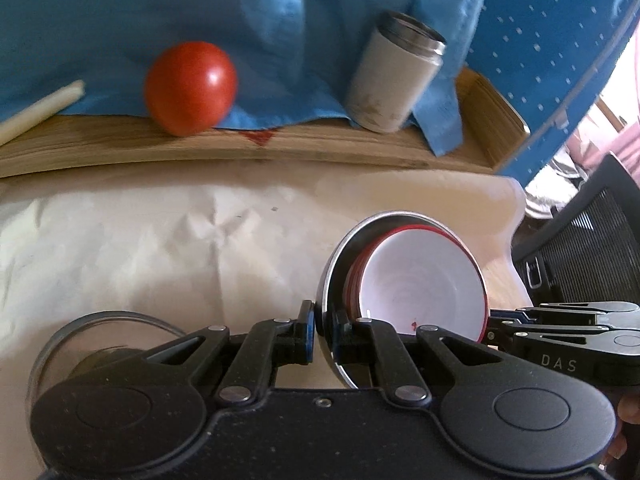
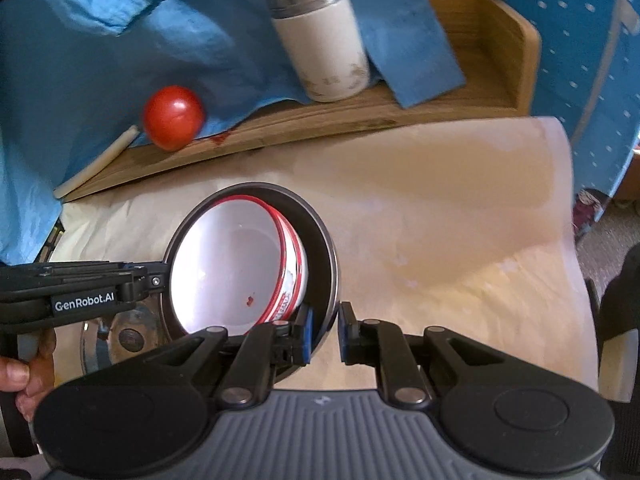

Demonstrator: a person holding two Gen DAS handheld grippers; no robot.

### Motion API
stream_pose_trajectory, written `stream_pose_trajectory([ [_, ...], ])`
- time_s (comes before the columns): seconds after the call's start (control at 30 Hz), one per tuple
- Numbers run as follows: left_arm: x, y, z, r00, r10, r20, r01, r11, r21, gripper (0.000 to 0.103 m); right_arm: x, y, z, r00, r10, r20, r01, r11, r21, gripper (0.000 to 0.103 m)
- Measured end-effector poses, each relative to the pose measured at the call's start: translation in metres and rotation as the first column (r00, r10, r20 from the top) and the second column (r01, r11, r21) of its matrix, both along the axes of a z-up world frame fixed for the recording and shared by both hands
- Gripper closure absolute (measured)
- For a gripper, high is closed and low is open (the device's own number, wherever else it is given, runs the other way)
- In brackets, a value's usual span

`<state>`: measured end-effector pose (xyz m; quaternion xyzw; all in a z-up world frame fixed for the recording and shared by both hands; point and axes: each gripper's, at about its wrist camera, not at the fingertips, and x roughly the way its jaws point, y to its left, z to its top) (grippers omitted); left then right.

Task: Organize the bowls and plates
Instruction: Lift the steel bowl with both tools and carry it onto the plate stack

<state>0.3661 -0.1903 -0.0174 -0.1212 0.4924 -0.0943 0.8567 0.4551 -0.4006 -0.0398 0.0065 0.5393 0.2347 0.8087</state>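
A steel bowl [image 1: 334,276] hangs tilted above the paper-covered table [image 1: 160,248], with a white bowl with a red rim [image 1: 424,284] nested inside it. My left gripper [image 1: 324,332] is shut on the steel bowl's near rim. The right gripper [image 1: 494,324] grips the opposite side of the steel bowl. In the right wrist view the steel bowl [image 2: 320,248] holds the white bowl [image 2: 232,268], and my right gripper [image 2: 324,332] is shut on the steel rim. The left gripper [image 2: 160,276] grips that rim from the left.
A wooden tray [image 1: 240,148] at the back carries a red ball-like fruit [image 1: 190,88], a white steel-topped flask [image 1: 394,80], blue cloth [image 1: 240,20] and a pale stick [image 1: 40,108]. A shiny metal dish [image 2: 120,336] lies under the left gripper. A mesh chair [image 1: 592,248] stands at the right.
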Motion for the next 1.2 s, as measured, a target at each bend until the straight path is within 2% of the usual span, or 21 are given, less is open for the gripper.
stream_pose_trajectory([
  [0.43, -0.022, 0.053, 0.016, 0.985, 0.171, 0.011, -0.171, 0.985, 0.023, 0.096, 0.005, 0.057, 0.002, 0.989, 0.149, -0.001, -0.149, 0.988, 0.035, 0.089],
  [0.77, -0.047, 0.091, 0.019, 0.954, 0.299, 0.007, -0.299, 0.953, 0.041, 0.096, 0.001, 0.103, -0.001, 0.960, 0.280, -0.012, -0.279, 0.959, 0.047, 0.089],
  [1.2, -0.080, 0.122, 0.013, 0.908, 0.419, -0.024, -0.418, 0.907, 0.051, 0.096, -0.017, 0.145, -0.008, 0.915, 0.401, -0.044, -0.398, 0.916, 0.055, 0.089],
])
